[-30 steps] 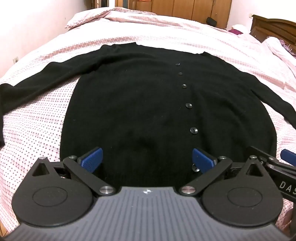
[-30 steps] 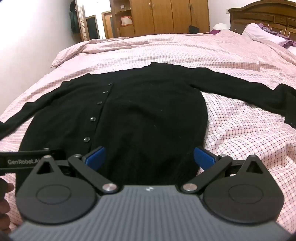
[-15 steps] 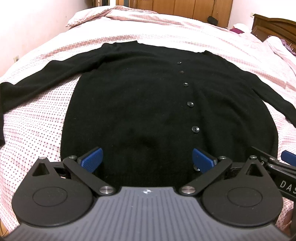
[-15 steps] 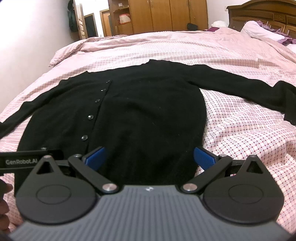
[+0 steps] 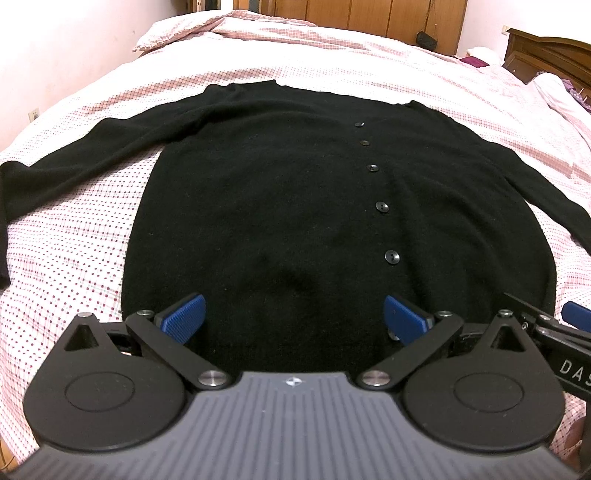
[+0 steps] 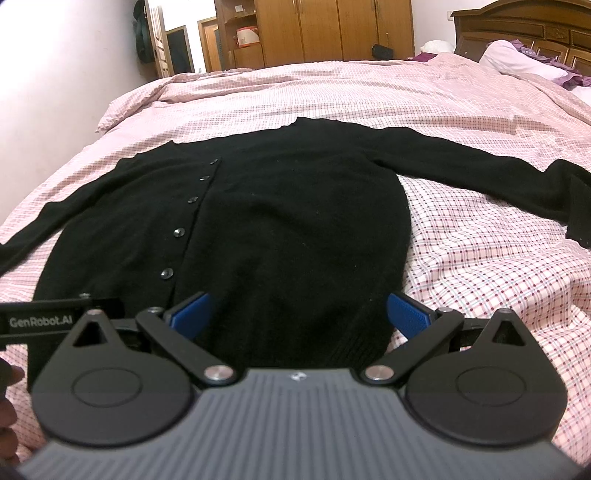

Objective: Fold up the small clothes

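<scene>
A black buttoned cardigan (image 5: 295, 192) lies flat and face up on the bed, sleeves spread out to both sides; it also shows in the right wrist view (image 6: 280, 229). My left gripper (image 5: 294, 317) is open and empty, hovering over the hem's left half. My right gripper (image 6: 298, 314) is open and empty, over the hem's right half near the side seam. The right gripper's side (image 5: 565, 332) shows at the left wrist view's right edge. The left gripper's side (image 6: 55, 317) shows at the right wrist view's left edge.
The bed has a pink checked cover (image 6: 480, 266). Pillows (image 6: 513, 55) and a dark wooden headboard (image 6: 524, 26) lie at the far right. Wooden wardrobes (image 6: 332, 33) stand behind the bed. A white wall (image 5: 55, 48) runs along the left.
Both grippers have drawn back a little toward the hem and tilted up slightly, so the cardigan sits lower in both views. Both stay open.
</scene>
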Motion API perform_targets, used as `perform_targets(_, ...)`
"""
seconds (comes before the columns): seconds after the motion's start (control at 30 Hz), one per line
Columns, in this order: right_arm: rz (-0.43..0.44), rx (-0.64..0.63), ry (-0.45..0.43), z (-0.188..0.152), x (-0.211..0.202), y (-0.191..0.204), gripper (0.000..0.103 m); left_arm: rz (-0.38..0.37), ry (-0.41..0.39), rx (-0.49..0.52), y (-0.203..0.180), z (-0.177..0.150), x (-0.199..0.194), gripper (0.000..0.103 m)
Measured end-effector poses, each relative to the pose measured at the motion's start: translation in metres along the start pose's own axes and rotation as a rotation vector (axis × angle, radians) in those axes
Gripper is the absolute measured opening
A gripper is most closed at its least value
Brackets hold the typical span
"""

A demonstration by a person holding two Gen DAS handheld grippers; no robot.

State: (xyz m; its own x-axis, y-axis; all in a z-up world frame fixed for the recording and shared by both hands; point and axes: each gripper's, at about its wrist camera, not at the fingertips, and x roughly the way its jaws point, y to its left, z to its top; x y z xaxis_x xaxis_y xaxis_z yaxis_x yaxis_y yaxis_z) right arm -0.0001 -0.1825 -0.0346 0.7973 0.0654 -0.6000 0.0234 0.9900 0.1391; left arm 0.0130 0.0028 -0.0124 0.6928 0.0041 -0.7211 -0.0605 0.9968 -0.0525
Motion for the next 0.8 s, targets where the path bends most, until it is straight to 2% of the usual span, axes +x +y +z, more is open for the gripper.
perform_targets(0.8, 0.013, -0.022, -0.002, -0.0002, -0.0014, 0.0039, 0.103, 0.003, 0.008, -0.003, 0.0021, 0.0003, 0.0036, 0.103)
